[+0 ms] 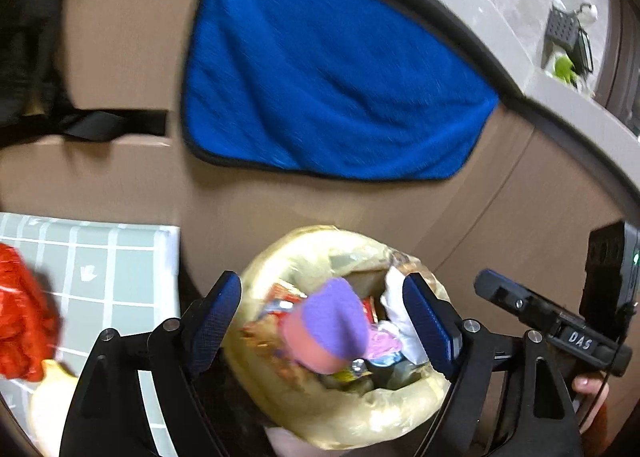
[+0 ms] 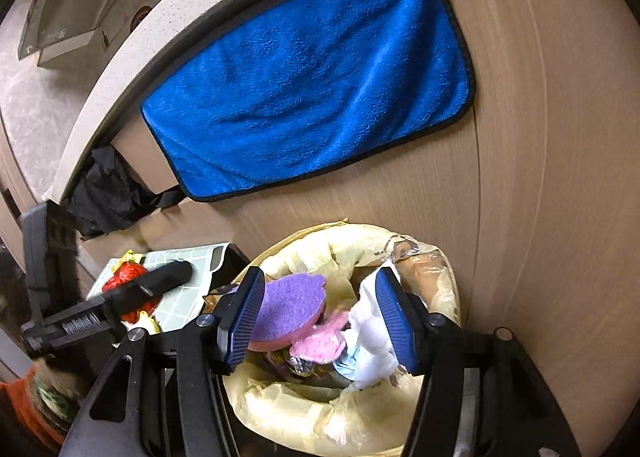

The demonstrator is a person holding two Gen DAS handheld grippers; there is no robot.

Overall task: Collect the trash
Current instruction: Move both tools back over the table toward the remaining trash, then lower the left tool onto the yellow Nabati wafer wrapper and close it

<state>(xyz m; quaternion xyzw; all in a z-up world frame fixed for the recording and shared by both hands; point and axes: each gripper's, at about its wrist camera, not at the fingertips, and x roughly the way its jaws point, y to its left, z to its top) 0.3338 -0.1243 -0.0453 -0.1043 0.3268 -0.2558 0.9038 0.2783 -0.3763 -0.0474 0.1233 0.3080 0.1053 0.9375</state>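
Hovering: two tools over one trash bin lined with a yellowish bag, which stands against a brown cabinet front.
Left tool: jaws spread wide, nothing between the pads; the bin's mouth lies below them.
Right tool: jaws spread wide, pressing on nothing; the trash shows in the gap.
Task's things: inside the bin, one purple-and-pink sponge on top of the heap, one pink piece just beside it, one white crumpled tissue toward the bin's right side, plus colourful wrappers underneath, too blurred to count.
Cloths: one blue towel with a black hem, hanging from the worktop edge down the cabinet front.
Beside the bin: one low surface with a pale green checked cover, carrying one red crinkled bag at its left edge.
Black items: one black plastic bag hanging under the worktop edge.
Writing: "DAS" on a label on the right tool, seen from the left wrist; nothing else is readable.
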